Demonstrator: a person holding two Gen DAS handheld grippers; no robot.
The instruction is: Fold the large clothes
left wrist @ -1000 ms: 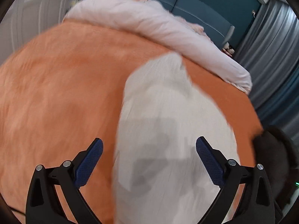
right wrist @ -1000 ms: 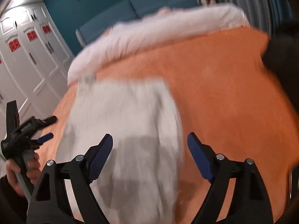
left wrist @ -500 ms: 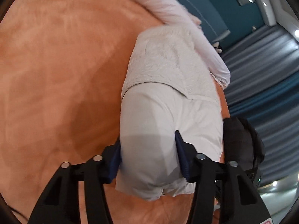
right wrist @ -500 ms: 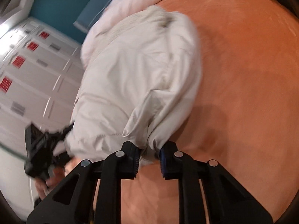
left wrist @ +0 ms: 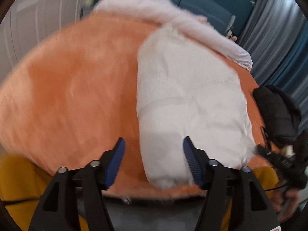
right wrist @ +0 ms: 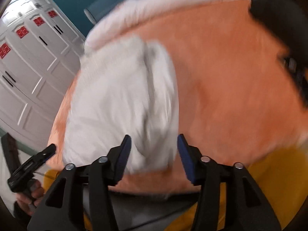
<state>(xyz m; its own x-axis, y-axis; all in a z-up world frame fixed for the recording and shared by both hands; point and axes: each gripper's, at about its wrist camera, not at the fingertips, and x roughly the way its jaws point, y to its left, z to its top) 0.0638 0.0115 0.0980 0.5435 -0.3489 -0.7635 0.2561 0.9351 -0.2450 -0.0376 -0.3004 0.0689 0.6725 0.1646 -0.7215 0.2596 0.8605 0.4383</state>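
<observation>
A white garment lies folded in a long bundle on the orange blanket of a bed; it also shows in the right wrist view. My left gripper is open and empty, held above the bundle's near left edge. My right gripper is open and empty above the bundle's near right end. The left gripper also shows at the lower left of the right wrist view. Both views are blurred by motion.
A pale pink duvet is rolled along the far side of the bed. A black garment lies at the bed's right edge. White wardrobe doors stand to the left. A yellow sheet shows below the near edge.
Both grippers were shut on the garment's near end half a second ago; now both have let go, opened and pulled back towards the near edge. The garment lies on the blanket.
</observation>
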